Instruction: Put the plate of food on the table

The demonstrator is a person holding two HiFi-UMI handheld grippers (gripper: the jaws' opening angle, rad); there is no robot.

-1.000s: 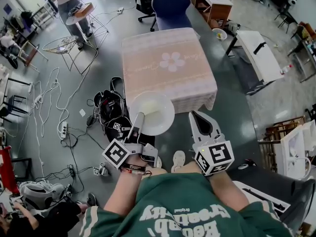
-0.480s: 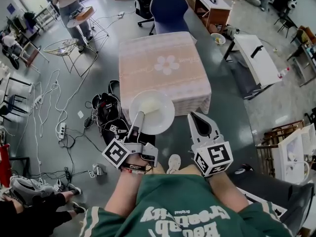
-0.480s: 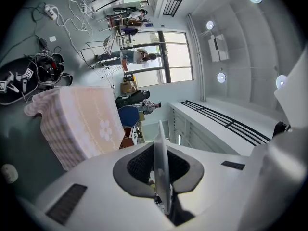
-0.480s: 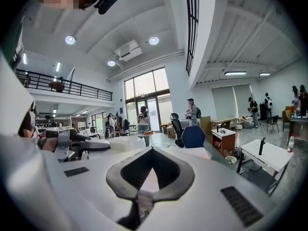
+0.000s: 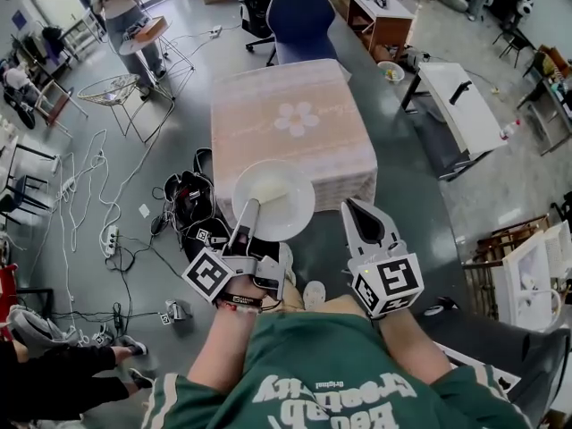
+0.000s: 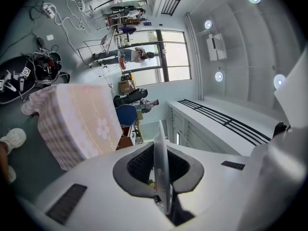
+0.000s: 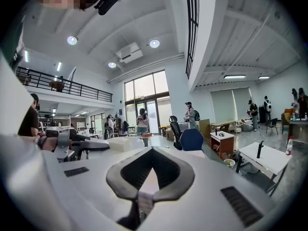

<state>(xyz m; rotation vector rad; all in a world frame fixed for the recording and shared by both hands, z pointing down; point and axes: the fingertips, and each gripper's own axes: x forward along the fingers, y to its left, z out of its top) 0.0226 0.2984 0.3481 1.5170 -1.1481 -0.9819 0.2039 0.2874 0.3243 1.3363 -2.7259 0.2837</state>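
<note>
A white plate (image 5: 273, 199) with pale food hangs level in front of me, and its far rim overlaps the near edge of the square table with a pink flowered cloth (image 5: 290, 119). My left gripper (image 5: 251, 209) is shut on the plate's near rim. In the left gripper view the plate (image 6: 160, 177) runs edge-on between the jaws of the left gripper (image 6: 155, 148), with the table (image 6: 79, 119) beyond at the left. My right gripper (image 5: 351, 206) is shut and holds nothing, a little to the right of the plate. The right gripper (image 7: 152, 150) points over the room, with the plate (image 7: 122, 143) at its left.
A blue chair (image 5: 304, 16) stands behind the table. Black bags (image 5: 192, 199) and white cables (image 5: 89, 186) lie on the floor left of it. A white desk (image 5: 469, 105) stands at the right, and a wooden cabinet (image 5: 380, 7) behind. A person (image 5: 125, 7) stands at far left.
The table has drawn nearer, and the plate's far rim now overlaps its front edge. Both grippers keep their state. A person's legs at lower left have shifted.
</note>
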